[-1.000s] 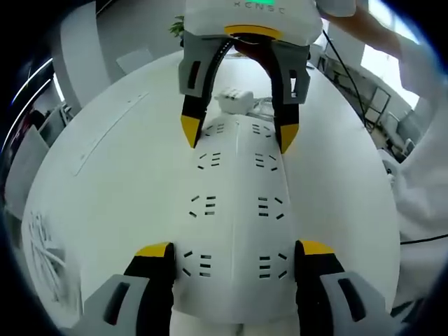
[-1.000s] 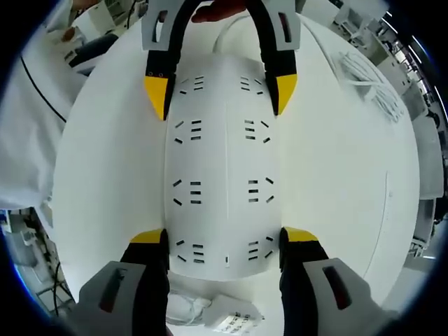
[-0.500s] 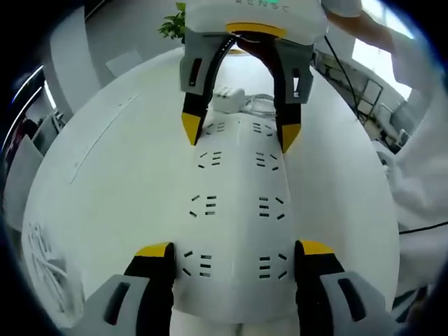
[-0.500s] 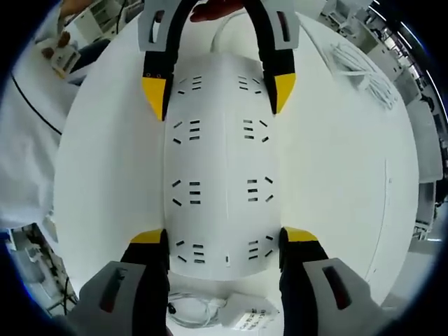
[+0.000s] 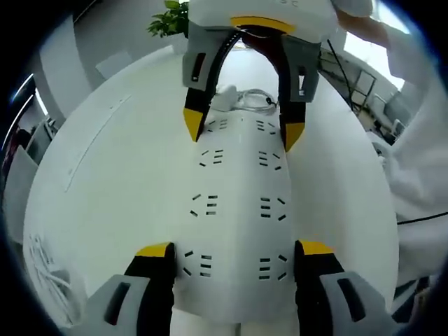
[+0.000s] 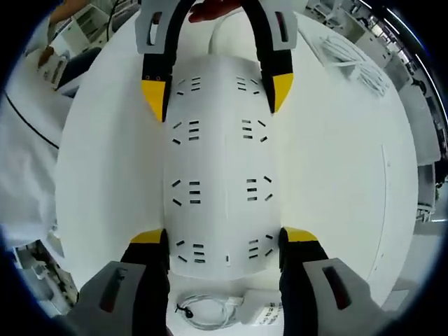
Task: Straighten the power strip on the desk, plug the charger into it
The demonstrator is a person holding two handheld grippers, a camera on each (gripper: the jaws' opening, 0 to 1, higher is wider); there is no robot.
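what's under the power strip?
The power strip lies flat on the white desk, held at each end by the left gripper and right gripper. Anything beneath it is hidden.

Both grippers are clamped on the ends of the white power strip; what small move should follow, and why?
Probably release: the long white power strip lies flat on the white desk, gripped by the left gripper and right gripper. Open the right one first; the white charger with its coiled cable lies just behind its jaws.

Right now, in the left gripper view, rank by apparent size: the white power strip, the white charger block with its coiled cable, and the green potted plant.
1. White power strip, largest, though nearest the camera.
2. White charger block and green potted plant: both look small and far; too close to rank.
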